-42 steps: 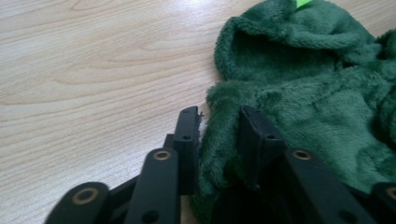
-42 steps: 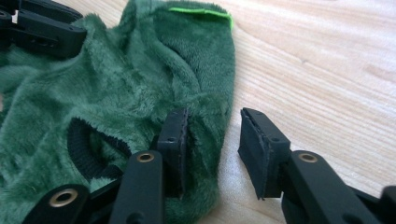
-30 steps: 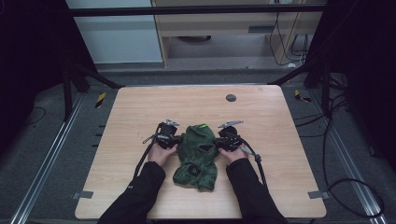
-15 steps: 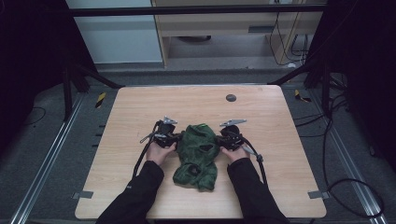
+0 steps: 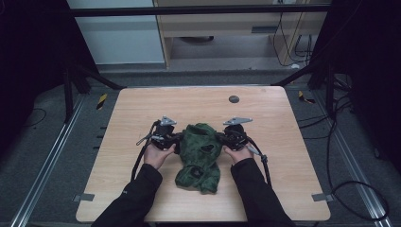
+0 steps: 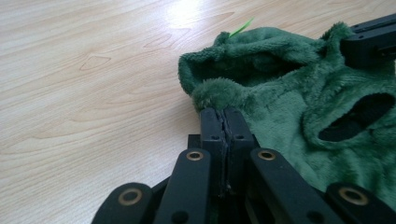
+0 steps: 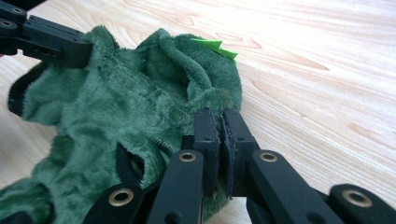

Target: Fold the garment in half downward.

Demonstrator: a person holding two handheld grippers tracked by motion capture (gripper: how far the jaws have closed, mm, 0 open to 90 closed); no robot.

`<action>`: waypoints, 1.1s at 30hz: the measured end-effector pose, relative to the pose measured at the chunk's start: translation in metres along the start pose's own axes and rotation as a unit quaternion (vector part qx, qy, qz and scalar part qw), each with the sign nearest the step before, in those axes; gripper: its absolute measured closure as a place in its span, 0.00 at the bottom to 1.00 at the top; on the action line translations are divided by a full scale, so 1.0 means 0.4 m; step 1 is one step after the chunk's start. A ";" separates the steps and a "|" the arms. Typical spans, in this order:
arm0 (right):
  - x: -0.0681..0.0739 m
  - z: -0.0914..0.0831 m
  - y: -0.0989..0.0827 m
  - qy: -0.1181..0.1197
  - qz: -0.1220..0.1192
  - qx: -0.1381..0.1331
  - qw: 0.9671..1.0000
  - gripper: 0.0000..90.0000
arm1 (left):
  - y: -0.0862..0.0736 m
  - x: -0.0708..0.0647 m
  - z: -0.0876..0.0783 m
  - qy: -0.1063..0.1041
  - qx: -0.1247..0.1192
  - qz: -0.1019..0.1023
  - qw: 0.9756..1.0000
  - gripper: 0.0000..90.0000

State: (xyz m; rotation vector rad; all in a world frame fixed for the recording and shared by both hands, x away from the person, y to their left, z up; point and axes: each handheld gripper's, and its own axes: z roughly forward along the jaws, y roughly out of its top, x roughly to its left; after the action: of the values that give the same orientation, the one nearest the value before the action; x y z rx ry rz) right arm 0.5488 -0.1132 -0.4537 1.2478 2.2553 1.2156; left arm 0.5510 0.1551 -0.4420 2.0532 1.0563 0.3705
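Your left gripper [image 6: 225,112]: jaws pressed together, pinching the left edge of the fluffy dark green plush garment [image 6: 299,107].
Your right gripper [image 7: 219,112]: jaws pressed together on the garment's right edge, just below a bright green felt spike [image 7: 215,46].
Garment position: between your two grippers, its far end held at both sides, the rest trailing toward you on the table.
Surface: light wooden table [image 5: 142,106]; a small dark round spot [image 5: 233,99] lies farther off.

Fuzzy green plush cloth garment [image 6: 299,107], smooth pale wood-grain table [image 6: 93,84] with soft sheen, matt black gripper [image 7: 220,122]
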 end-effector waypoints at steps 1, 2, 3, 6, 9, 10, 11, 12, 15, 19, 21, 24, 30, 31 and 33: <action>0.003 -0.004 0.001 0.001 -0.004 -0.001 1.000 0.96 | -0.001 -0.002 -0.006 -0.001 -0.002 0.002 1.000 0.99; 0.007 -0.007 0.002 0.000 -0.005 -0.002 1.000 0.96 | -0.002 -0.004 -0.012 -0.002 -0.004 0.003 1.000 0.99; 0.008 -0.010 0.003 -0.001 -0.012 -0.002 1.000 0.96 | -0.003 -0.006 -0.017 -0.002 -0.004 0.005 1.000 0.99; 0.011 -0.016 0.004 0.000 -0.016 -0.003 1.000 0.96 | -0.004 -0.011 -0.030 -0.006 -0.008 0.006 1.000 0.99; 0.015 -0.026 0.005 0.002 -0.019 -0.006 1.000 0.96 | -0.008 -0.016 -0.043 -0.010 -0.011 0.009 1.000 0.99; 0.022 -0.036 0.005 0.005 -0.025 -0.008 1.000 0.96 | -0.010 -0.018 -0.048 -0.011 -0.011 0.011 1.000 0.99; 0.024 -0.040 0.005 0.006 -0.026 -0.009 1.000 0.96 | -0.014 -0.022 -0.055 -0.013 -0.014 0.012 1.000 0.99; 0.027 -0.045 0.004 0.007 -0.031 -0.011 0.999 0.96 | -0.016 -0.024 -0.059 -0.014 -0.014 0.012 1.000 0.99; 0.037 -0.061 0.003 0.012 -0.038 -0.016 0.999 0.96 | -0.021 -0.030 -0.071 -0.016 -0.016 0.016 1.000 0.99; 0.046 -0.078 -0.001 0.019 -0.041 -0.023 0.999 0.96 | -0.027 -0.039 -0.089 -0.018 -0.018 0.022 0.999 0.99; 0.050 -0.086 -0.006 0.023 -0.043 -0.026 0.998 0.96 | -0.031 -0.043 -0.097 -0.019 -0.018 0.022 0.999 0.99; 0.056 -0.095 -0.014 0.029 -0.047 -0.031 0.998 0.96 | -0.039 -0.048 -0.105 -0.022 -0.015 0.028 0.999 0.99; 0.069 -0.109 -0.028 0.037 -0.050 -0.030 0.998 0.96 | -0.057 -0.057 -0.119 -0.027 -0.015 0.029 0.999 0.99; 0.071 -0.111 -0.030 0.039 -0.049 -0.030 0.998 0.96 | -0.060 -0.060 -0.121 -0.028 -0.015 0.029 0.999 0.99; 0.075 -0.115 -0.036 0.040 -0.051 -0.029 0.997 0.96 | -0.066 -0.065 -0.124 -0.029 -0.014 0.032 0.999 0.99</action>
State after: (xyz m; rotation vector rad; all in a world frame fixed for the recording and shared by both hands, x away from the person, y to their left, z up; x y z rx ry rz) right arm 0.4961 -0.1175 -0.4332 1.0676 2.2909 1.3043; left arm 0.4926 0.1694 -0.4271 2.0650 0.9468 0.3541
